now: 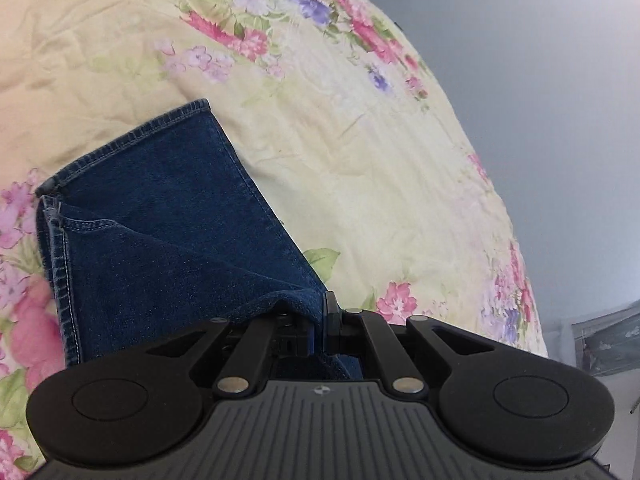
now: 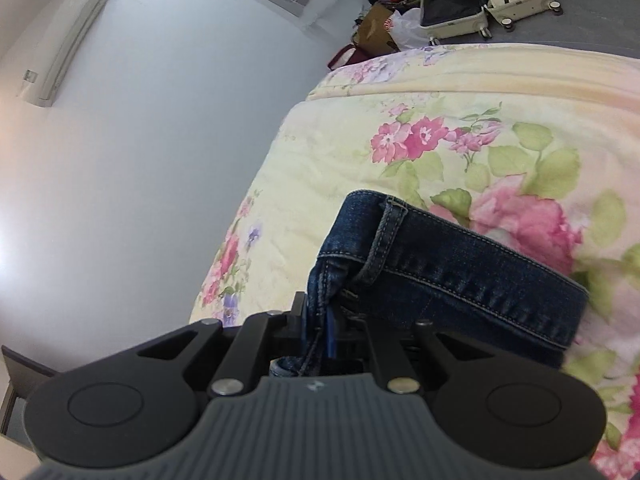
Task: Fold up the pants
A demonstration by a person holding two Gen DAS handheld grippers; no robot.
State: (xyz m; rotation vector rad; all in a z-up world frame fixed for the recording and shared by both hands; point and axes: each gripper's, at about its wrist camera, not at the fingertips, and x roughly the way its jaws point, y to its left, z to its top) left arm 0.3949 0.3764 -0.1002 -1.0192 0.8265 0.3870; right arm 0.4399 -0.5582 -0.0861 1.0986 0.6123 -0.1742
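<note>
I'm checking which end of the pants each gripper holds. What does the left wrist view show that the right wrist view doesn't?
Only the left wrist view shows the stitched leg hem of the dark blue denim pants, pinched by the left gripper. Only the right wrist view shows the waistband with a belt loop, clamped in the right gripper, plus an open suitcase. Both show the yellow floral bedspread.

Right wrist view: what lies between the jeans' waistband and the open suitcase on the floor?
Only floral bedspread, bare up to the bed's far edge, lies between the jeans and the suitcase; the right wrist view shows it.
</note>
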